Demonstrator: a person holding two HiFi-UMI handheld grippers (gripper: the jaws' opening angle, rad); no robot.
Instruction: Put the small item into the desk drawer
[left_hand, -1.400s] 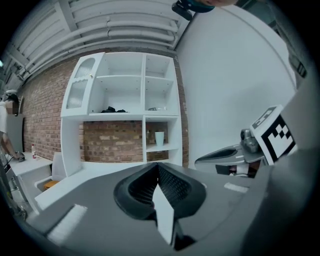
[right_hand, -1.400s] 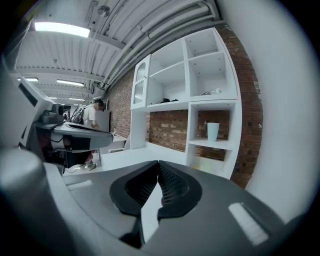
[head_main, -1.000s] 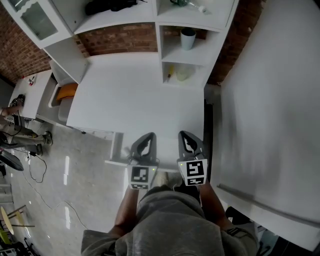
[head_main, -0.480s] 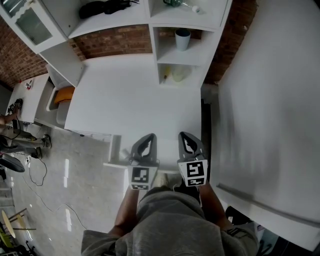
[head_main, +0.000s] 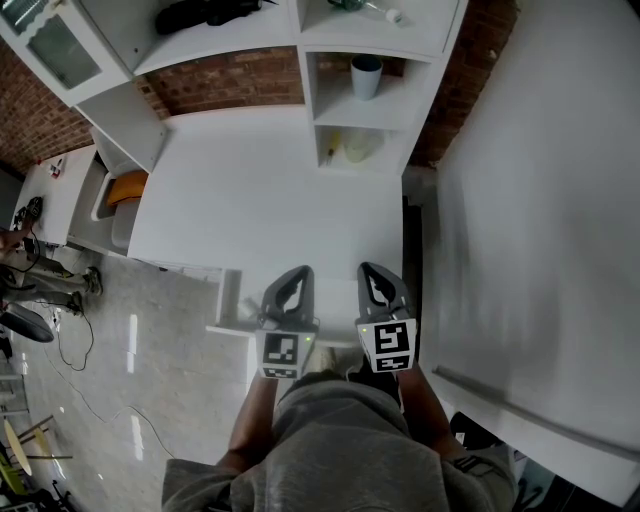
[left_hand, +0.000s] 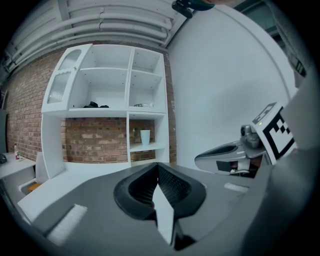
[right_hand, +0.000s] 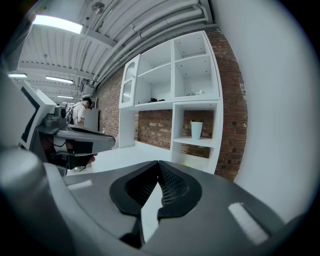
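At the near edge of the white laminate desk (head_main: 260, 200), the left gripper (head_main: 298, 274) and the right gripper (head_main: 368, 270) hang side by side, each with its jaws pressed together on nothing. No small item lies on the bare desktop. The likeliest candidate is the pale yellowish object (head_main: 360, 146) in the lowest cubby of the white shelf unit (head_main: 432, 60) at the desk's far right corner, too small to identify. It looks light and perhaps thin-walled, so a gentle pinch across its middle seems safest.
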